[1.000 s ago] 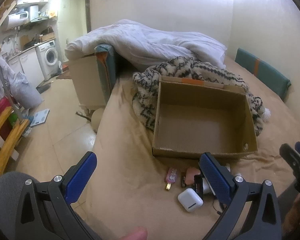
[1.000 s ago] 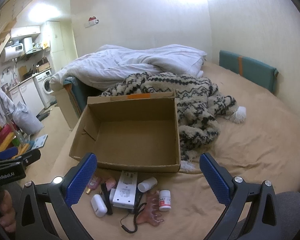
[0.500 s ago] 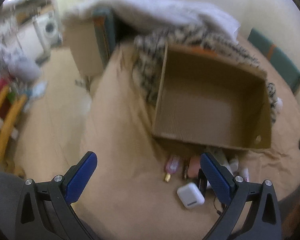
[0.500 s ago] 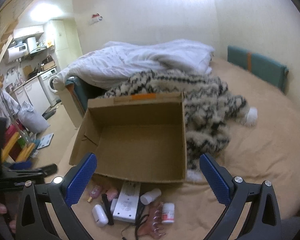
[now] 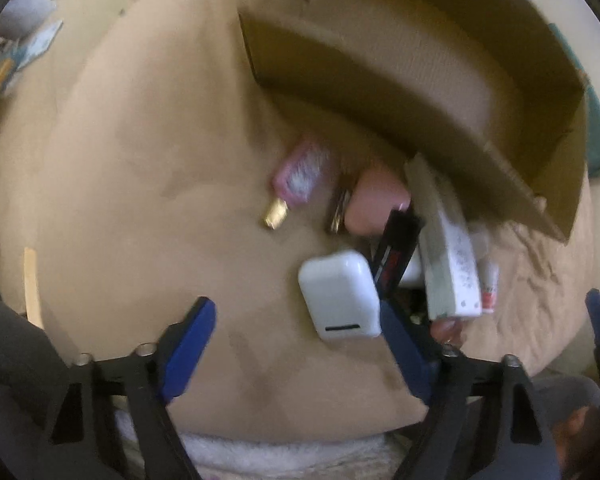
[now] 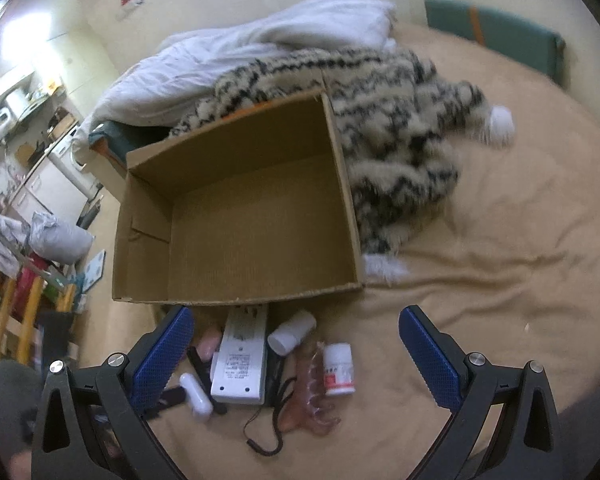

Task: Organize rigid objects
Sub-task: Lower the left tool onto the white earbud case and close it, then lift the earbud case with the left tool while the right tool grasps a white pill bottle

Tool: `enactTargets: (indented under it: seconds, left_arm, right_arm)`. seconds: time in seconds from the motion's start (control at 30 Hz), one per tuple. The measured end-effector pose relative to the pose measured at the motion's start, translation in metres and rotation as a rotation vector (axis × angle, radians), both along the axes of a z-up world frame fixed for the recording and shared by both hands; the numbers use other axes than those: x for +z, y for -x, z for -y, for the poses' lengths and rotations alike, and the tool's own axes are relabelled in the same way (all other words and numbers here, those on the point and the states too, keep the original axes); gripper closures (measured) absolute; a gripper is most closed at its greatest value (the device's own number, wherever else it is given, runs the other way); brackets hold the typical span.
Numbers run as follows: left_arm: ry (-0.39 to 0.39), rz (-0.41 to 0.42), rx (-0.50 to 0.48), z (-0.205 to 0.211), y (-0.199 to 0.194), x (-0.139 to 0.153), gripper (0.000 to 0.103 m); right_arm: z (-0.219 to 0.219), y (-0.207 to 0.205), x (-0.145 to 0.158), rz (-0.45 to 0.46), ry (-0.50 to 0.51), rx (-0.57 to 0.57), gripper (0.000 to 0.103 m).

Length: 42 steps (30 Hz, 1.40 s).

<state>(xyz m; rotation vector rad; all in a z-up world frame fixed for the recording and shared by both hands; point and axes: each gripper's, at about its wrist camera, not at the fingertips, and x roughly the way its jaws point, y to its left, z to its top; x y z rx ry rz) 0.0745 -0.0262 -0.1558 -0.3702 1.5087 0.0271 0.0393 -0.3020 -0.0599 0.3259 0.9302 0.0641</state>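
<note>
An empty cardboard box [image 6: 252, 216] sits on the tan bed cover; it also shows in the left wrist view [image 5: 440, 76]. In front of it lies a pile of small items: a white earbud case [image 5: 340, 294], a pink bottle with a gold cap [image 5: 296, 180], a black-red stick [image 5: 394, 252], a white power adapter [image 6: 242, 360], two white pill bottles [image 6: 339, 368] and a pink claw clip [image 6: 312, 396]. My left gripper [image 5: 300, 344] is open, low over the cover, just short of the earbud case. My right gripper [image 6: 296, 356] is open above the pile.
A black-and-white knitted blanket [image 6: 396, 128] and a white duvet [image 6: 284, 36] lie behind and right of the box. A green cushion [image 6: 496, 36] stands at the far wall. The bed's left edge drops to the floor, with a yellow rack [image 6: 16, 312] and kitchen units.
My left gripper has tilted down and moved close to the pile, so the earbud case now fills its view. My right gripper has moved forward and down over the pile.
</note>
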Motion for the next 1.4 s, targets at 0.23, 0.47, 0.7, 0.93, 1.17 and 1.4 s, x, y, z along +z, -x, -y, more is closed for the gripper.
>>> enactTargets:
  seconds: [0.23, 0.47, 0.7, 0.93, 1.17, 1.4]
  left_arm:
    - [0.051, -0.021, 0.013, 0.01, -0.003, -0.019, 0.05]
    - [0.002, -0.023, -0.025, 0.017, -0.012, -0.024, 0.063]
    - [-0.208, -0.034, -0.114, 0.005, -0.023, -0.017, 0.064]
    - [-0.307, -0.068, -0.159, 0.0, -0.033, -0.028, 0.063]
    - [-0.347, -0.054, -0.168, 0.019, -0.039, -0.039, 0.063]
    - [-0.329, -0.009, -0.214, 0.01, -0.033, -0.011, 0.063]
  right_arm:
    - [0.001, 0.0, -0.005, -0.023, 0.012, -0.008, 0.0]
    - [-0.001, 0.0, -0.004, -0.017, 0.026, 0.005, 0.0]
    - [-0.003, 0.0, -0.004, -0.017, 0.028, 0.009, 0.0]
    - [-0.008, 0.001, -0.006, -0.017, 0.046, 0.019, 0.0]
    - [-0.004, 0.0, -0.007, -0.029, 0.049, 0.008, 0.0]
    - [-0.001, 0.0, -0.006, -0.028, 0.025, 0.015, 0.0]
